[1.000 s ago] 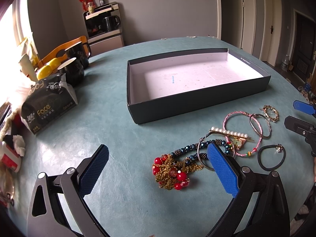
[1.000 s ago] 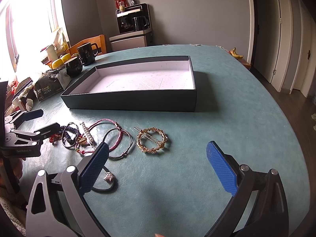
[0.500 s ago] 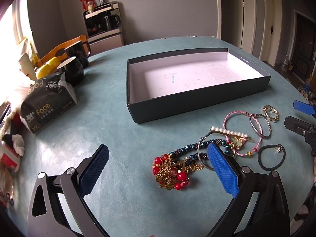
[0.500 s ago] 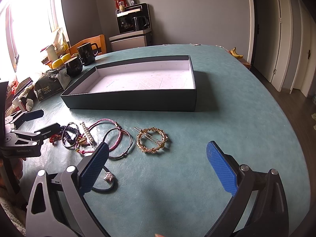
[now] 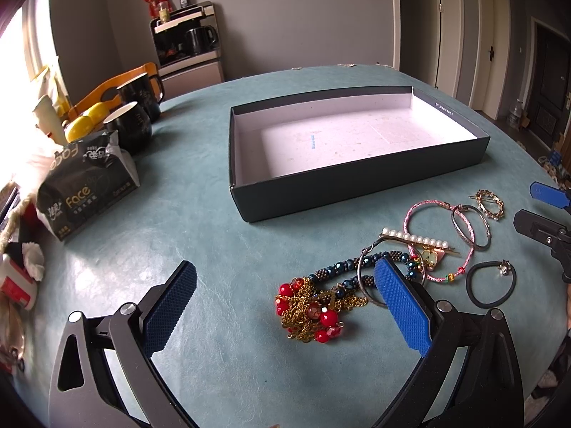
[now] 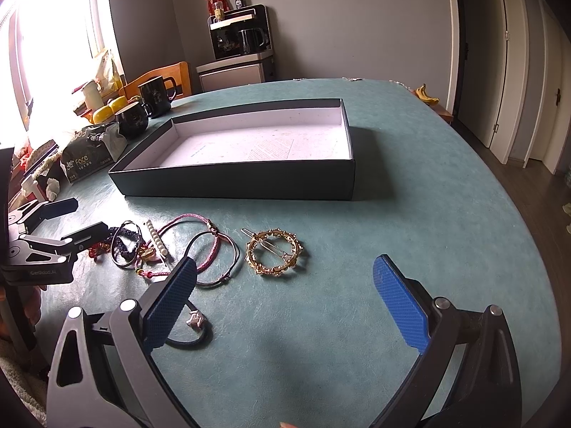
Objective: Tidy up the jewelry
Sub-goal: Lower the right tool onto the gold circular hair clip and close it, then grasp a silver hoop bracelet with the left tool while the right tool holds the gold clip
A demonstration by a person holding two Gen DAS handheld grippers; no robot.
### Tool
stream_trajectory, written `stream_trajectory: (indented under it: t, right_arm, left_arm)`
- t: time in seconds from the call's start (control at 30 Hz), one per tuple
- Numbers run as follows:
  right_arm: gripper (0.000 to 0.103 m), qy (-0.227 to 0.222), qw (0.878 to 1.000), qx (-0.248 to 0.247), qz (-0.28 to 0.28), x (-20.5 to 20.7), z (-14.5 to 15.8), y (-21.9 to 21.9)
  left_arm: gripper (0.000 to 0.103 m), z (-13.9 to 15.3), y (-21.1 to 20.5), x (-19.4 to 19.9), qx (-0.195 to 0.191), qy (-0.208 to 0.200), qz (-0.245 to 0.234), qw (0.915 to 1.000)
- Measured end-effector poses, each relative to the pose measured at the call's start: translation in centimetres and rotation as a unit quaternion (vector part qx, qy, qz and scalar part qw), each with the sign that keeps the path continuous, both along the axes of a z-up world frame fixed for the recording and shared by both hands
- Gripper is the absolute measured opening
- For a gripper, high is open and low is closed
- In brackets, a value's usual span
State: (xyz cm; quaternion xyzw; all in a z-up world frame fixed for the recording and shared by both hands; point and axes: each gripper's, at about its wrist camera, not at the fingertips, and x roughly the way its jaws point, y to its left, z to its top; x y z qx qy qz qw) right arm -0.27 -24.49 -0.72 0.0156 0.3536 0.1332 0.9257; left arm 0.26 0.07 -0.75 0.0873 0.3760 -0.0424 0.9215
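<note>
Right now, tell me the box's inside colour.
White inside the box, dark outside; clearest in left wrist view.

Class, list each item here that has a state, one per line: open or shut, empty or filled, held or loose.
left gripper: open, holding nothing
right gripper: open, holding nothing
box: lidless, nothing inside
gold round hair clip: loose on the table
black hair tie: loose on the table
tissue pack: opened
</note>
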Motion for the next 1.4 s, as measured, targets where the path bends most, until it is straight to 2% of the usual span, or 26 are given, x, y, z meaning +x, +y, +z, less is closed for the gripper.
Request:
stream_trajectory:
  t: [0.2,0.27,0.43,0.53,0.63,0.73,0.9,0.97,1.03,1.1,1.27,1.4]
  right_arm:
    - [0.096,0.035,0.999,-0.010,-0.008,1.7,-0.5,0.3]
    - [0.091,0.032,0.999,-0.016,-0.011,1.7,-0.7,0.4]
    - [0.067,0.046,0.998,-0.031,0.012,2.2,-1.2,0.8]
    - [0.058,0.036,0.996,-0.070,0.030,2.3,-1.0,1.5]
    - [0.053,0.039,0.994,-0.088,0.046,2.8,-0.9,1.8]
    - [0.052,0.050,0.991,-0.105,0.072,3.3,-1.2,2.5]
    - [0.051,0.053,0.989,-0.101,0.091,4.1,-1.3,2.6]
    - [0.047,0.058,0.989,-0.094,0.098,4.3,-1.3,2.7]
    - [0.039,0.059,0.989,-0.089,0.106,4.2,-1.3,2.7]
    - [0.039,0.058,0.989,-0.088,0.108,4.0,-1.3,2.8]
    - [0.038,0.053,0.990,-0.080,0.103,3.9,-1.1,2.5]
    - [0.038,0.037,0.993,-0.063,0.090,3.6,-0.5,1.6]
  left_arm:
    - [0.101,-0.2,0.0,0.0,-0.002,0.000,-0.002,1.0000]
    - [0.101,-0.1,0.0,-0.1,-0.007,-0.002,-0.006,1.0000]
    - [0.101,0.0,0.1,-0.3,-0.014,-0.004,-0.008,0.9999]
    - [0.101,0.2,0.1,-0.3,-0.015,-0.005,-0.008,0.9998]
    - [0.101,0.2,0.0,-0.3,-0.015,-0.004,-0.009,0.9998]
    - [0.101,0.3,0.2,-0.1,-0.018,-0.002,-0.009,0.9998]
    - [0.101,0.2,0.2,-0.1,-0.029,0.006,-0.016,0.9995]
    - [0.101,-0.1,0.0,0.0,-0.029,0.017,-0.021,0.9992]
    - [0.101,-0.5,-0.3,0.1,-0.028,0.029,-0.026,0.9989]
    - [0.101,-0.6,-0.3,0.2,-0.028,0.033,-0.029,0.9986]
    - [0.101,0.2,-0.5,-0.5,-0.039,0.009,-0.031,0.9987]
    - [0.101,0.9,-2.2,-0.9,-0.038,0.003,-0.059,0.9975]
